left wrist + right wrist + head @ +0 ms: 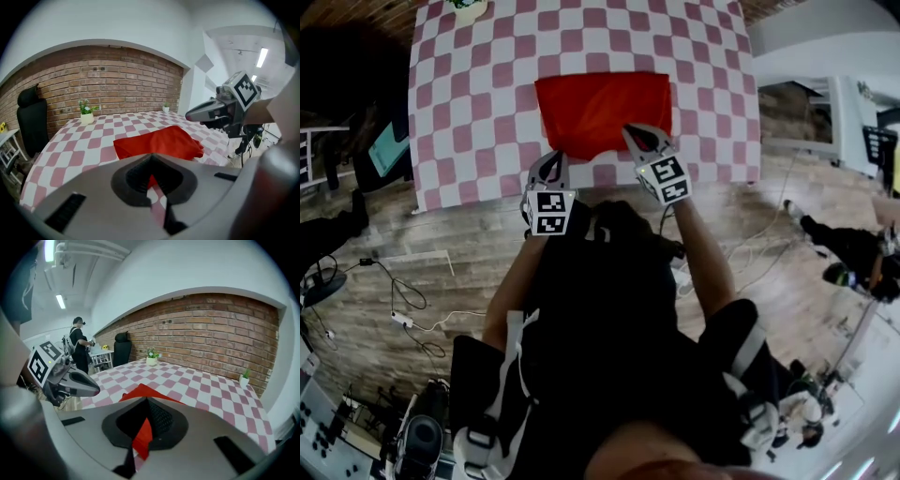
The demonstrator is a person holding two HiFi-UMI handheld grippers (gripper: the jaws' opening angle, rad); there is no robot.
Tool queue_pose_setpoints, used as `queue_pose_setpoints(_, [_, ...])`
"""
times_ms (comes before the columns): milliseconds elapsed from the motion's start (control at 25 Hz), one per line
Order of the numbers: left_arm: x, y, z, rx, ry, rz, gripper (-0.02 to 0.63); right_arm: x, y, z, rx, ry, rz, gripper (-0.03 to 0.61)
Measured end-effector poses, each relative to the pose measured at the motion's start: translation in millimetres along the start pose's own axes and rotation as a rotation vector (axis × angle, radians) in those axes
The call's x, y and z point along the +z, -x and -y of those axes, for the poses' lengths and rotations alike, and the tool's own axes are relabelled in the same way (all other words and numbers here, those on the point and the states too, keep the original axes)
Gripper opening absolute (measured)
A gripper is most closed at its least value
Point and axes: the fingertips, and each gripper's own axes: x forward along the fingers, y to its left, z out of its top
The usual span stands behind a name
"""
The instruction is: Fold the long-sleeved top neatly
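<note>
Right gripper (146, 405) closed, red top (138, 392) on checkered table (211, 394)

My left tongs (551, 161) and right tongs (632, 133) point forward and somewhat down, side by side, with the right pair reaching further ahead. Both pairs of jaws are closed together. My left forearm (516, 281) and right forearm (705, 255) stretch out before me.

The long-sleeved top (602, 111) — red, folded into a flat rectangle — lies on the checked tablecloth (487, 94), near its front edge.
</note>
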Motion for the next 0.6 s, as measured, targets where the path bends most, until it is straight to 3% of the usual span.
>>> queue_pose_setpoints(200, [-11,-5,-2,-0.016,0.031,-0.045,0.006,33,-32,-7,0.062,0.083,-0.021,0.008])
queue_pose_setpoints(440, [-11,-17,-6,0.014,0.082,-0.058,0.008,49,-78,-12,0.197,0.201,-0.099,0.012])
queue_pose_setpoints(520, [-15,-24,-7,0.016,0.100,-0.088,0.012,52,-93,-12,0.239,0.235,-0.130,0.072])
queue_pose_setpoints(560, [-17,-29,-6,0.008,0.109,-0.103,0.049,53,-101,-11,0.262,0.249,-0.147,0.103])
queue_pose_setpoints(600, [-19,-35,-5,-0.004,0.120,-0.121,0.146,53,-110,-11,0.287,0.265,-0.165,0.121])
